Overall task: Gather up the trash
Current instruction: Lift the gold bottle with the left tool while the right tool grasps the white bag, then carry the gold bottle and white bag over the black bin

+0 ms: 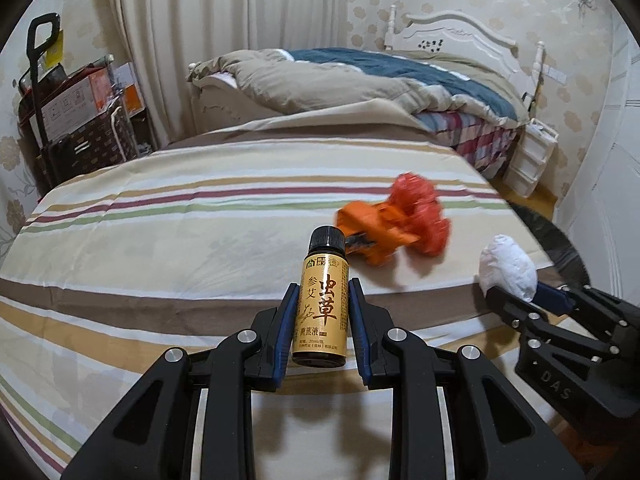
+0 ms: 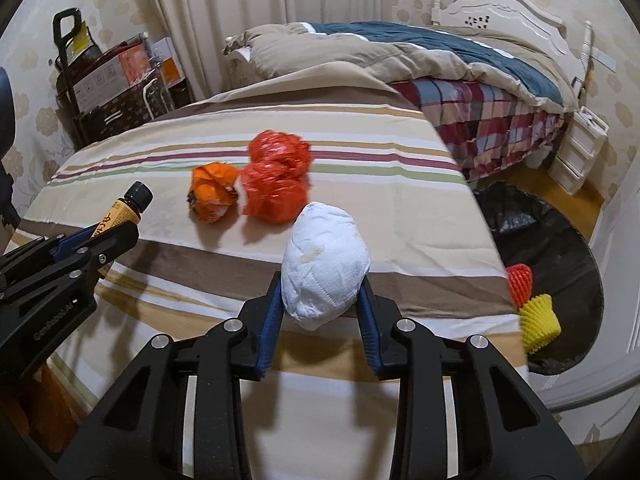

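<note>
Over the striped bedspread, left gripper clamps a small gold-label bottle, black cap, Chinese characters, "20ml" readable. Right gripper, body marked "DAS", pinches a white crumpled wad. Orange and red wrappers lie on the bedspread beyond.

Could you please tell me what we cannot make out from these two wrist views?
- Trash bin, right wrist view: the striped bed's edge hides its near side.
- Small bottle, left wrist view: its contents; the gold label covers it.
- Red crumpled wrapper, left wrist view: blurred, details unreadable.
- Whether the white tissue wad wraps anything.
</note>
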The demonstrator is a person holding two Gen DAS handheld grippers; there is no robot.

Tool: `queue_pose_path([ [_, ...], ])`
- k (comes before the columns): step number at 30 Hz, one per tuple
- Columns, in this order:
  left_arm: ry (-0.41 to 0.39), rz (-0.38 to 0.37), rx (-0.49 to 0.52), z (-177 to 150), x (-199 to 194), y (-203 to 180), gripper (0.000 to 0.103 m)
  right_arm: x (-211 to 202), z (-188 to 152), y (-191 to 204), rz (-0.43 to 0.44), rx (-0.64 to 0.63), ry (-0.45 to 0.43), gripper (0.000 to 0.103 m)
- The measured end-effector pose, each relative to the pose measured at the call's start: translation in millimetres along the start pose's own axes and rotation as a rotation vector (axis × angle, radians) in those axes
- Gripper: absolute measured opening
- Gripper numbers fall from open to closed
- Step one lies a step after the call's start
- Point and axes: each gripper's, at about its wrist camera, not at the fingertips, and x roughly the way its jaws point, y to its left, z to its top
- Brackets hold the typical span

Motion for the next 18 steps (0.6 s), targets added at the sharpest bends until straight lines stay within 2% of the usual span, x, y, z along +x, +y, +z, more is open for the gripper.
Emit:
queue_pose_path([
  [7,-0.043,-0.044,0.044,10.0,-5.4,-36.8,0.027,-14.2,0.2,-30.3,-0.044,0.032,-0.035,0.034],
  [18,-0.061,-0.138,0.118,27.8,3.6,-102.6,0.027,-33.5,3.7,-95.2,-0.127,0.111,-0.083,0.034],
])
